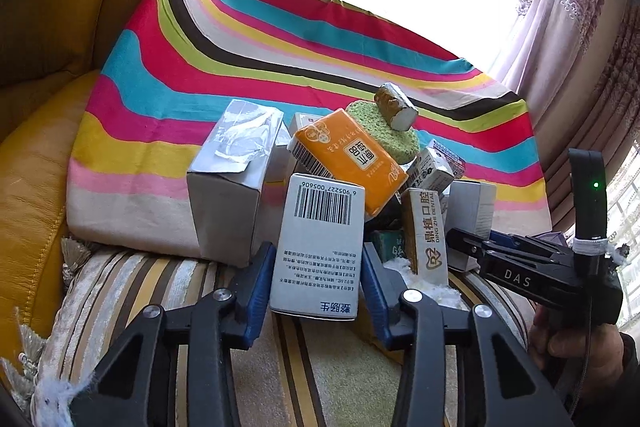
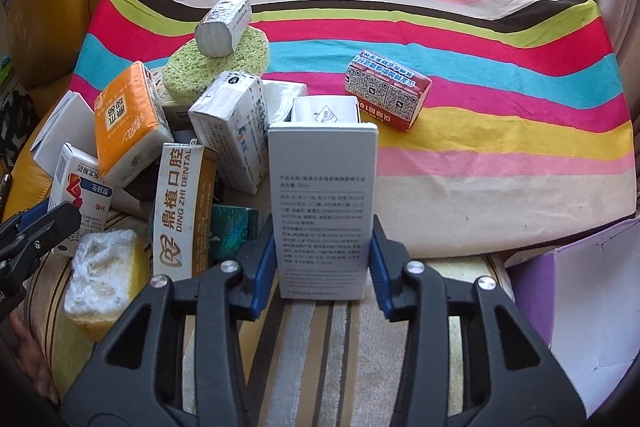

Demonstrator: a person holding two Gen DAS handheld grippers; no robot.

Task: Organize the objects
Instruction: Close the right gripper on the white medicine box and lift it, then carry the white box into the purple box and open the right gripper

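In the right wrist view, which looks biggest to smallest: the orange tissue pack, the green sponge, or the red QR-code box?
1. Orange tissue pack
2. Green sponge and red QR-code box: these look alike, so unranked.
The pack lies nearer the camera, which inflates it.

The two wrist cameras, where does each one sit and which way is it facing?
Left wrist: behind the left claw, facing the striped cushion; claw grips a barcode box; right claw and hand show.
Right wrist: behind the right claw, facing the same cushion; grips a grey box; left claw enters at left.
Shared: orange pack, dental box.
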